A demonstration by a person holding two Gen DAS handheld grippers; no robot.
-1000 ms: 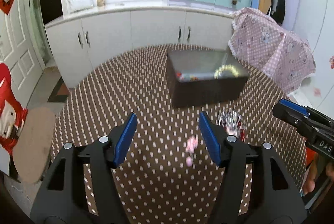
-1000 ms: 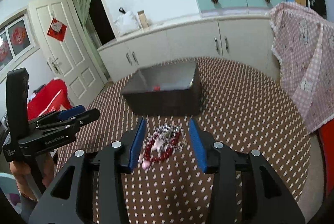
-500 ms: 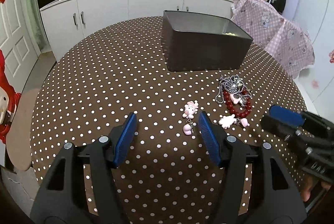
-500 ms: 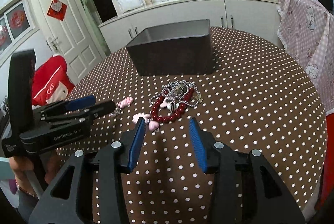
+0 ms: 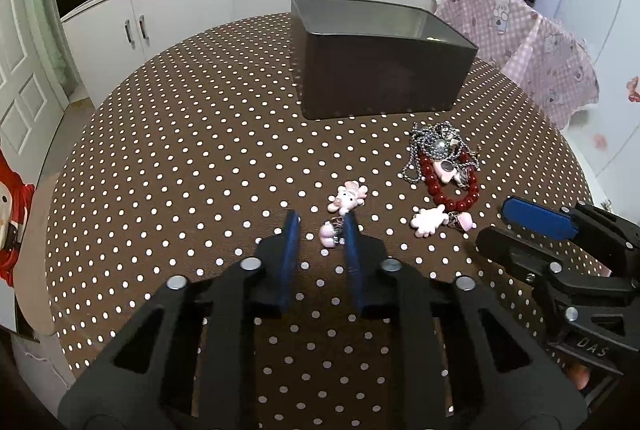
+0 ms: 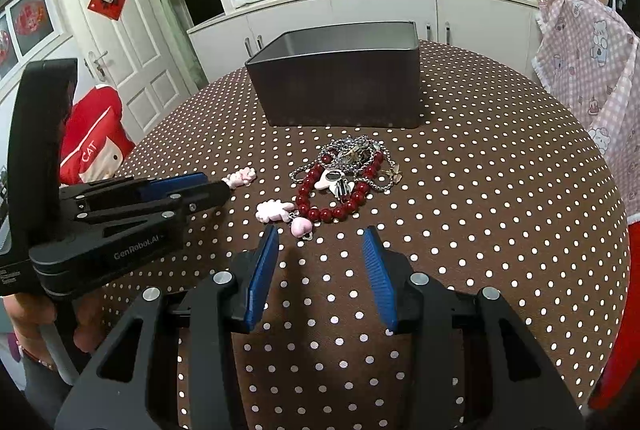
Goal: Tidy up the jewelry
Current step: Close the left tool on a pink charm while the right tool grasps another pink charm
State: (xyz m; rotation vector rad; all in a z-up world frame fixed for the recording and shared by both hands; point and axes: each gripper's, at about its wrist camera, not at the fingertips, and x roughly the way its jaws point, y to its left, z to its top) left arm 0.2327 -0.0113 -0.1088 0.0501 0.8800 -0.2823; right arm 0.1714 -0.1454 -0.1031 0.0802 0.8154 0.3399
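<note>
A pink charm keychain (image 5: 345, 198) lies on the polka-dot table; its lower pink bead (image 5: 327, 232) sits between the tips of my left gripper (image 5: 319, 226), whose jaws have narrowed around it but still show a gap. A red bead bracelet (image 5: 451, 185) tangled with a silver chain (image 5: 436, 143) lies to the right, with another pink charm (image 5: 428, 220) beside it. My right gripper (image 6: 320, 236) is open, just short of that pink charm (image 6: 274, 210) and the bracelet (image 6: 340, 195). The dark box (image 5: 380, 65) stands behind.
White cabinets (image 5: 224, 1) run behind the round table (image 5: 180, 157). A pink checked cloth (image 5: 532, 41) hangs at the right. A white door (image 6: 120, 41) and a red cushion (image 6: 94, 141) are at the left.
My left gripper has moved forward and down to the pink keychain, and its jaws have narrowed around the lower bead. My right gripper has come closer to the bracelet pile, still open.
</note>
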